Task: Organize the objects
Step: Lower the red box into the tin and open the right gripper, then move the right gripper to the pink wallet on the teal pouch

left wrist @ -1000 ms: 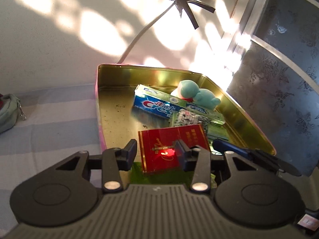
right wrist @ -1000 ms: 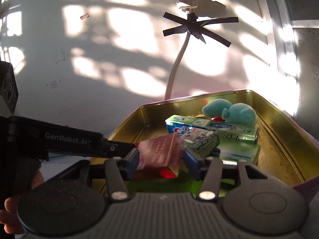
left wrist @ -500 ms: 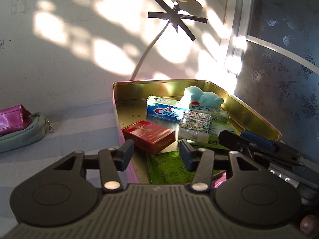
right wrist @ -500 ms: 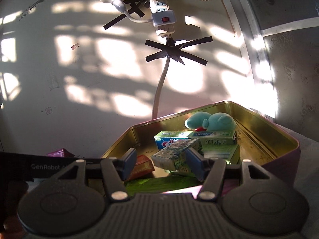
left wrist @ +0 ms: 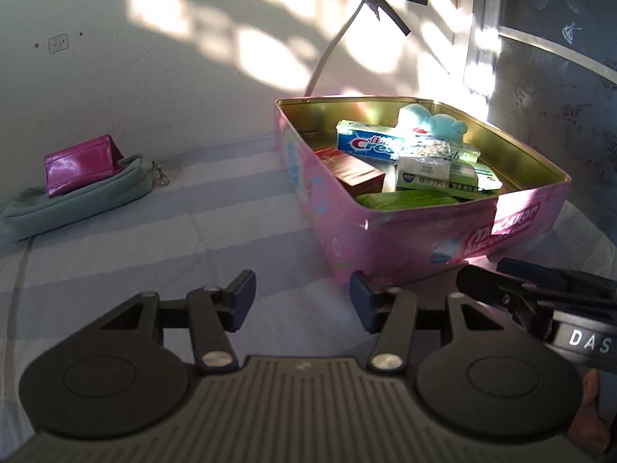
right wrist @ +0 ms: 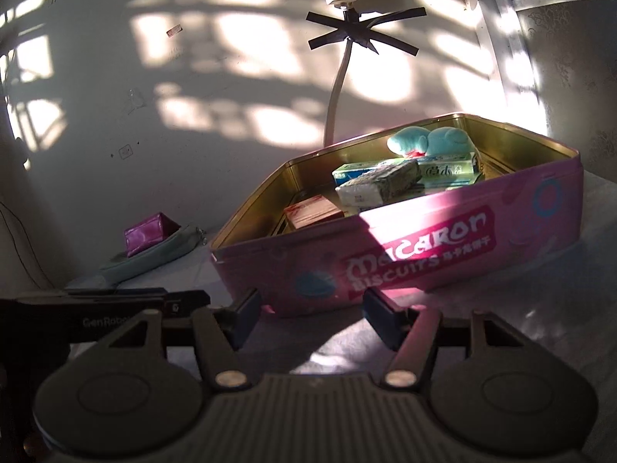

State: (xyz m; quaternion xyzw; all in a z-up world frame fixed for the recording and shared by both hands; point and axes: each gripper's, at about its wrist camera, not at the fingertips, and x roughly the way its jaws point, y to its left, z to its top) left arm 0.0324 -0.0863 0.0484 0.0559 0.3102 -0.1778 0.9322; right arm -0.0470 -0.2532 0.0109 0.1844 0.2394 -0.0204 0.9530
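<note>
Left of the tin (left wrist: 424, 231), well apart, the purse (left wrist: 79, 168) lies atop the pouch (left wrist: 77, 200); left gripper (left wrist: 300, 301) nearer, both grippers' jaws spread, empty; right gripper (right wrist: 308, 316) faces the tin.

**Pink tin, packed and open**

The pink biscuit tin (left wrist: 443, 231) sits lidless on the striped cloth, gold inside. In it lie a red box (left wrist: 353, 171) by the left wall, a blue toothpaste box (left wrist: 366, 144) toward the back, a tissue pack (left wrist: 424, 166) resting on green boxes (left wrist: 468, 177), a green packet (left wrist: 401, 200) at the near wall — and a pale blue plush toy (left wrist: 432, 123) at the far end

Well apart to the left, a magenta purse (left wrist: 79, 164) rests on a grey-green pouch (left wrist: 77, 202)
</note>
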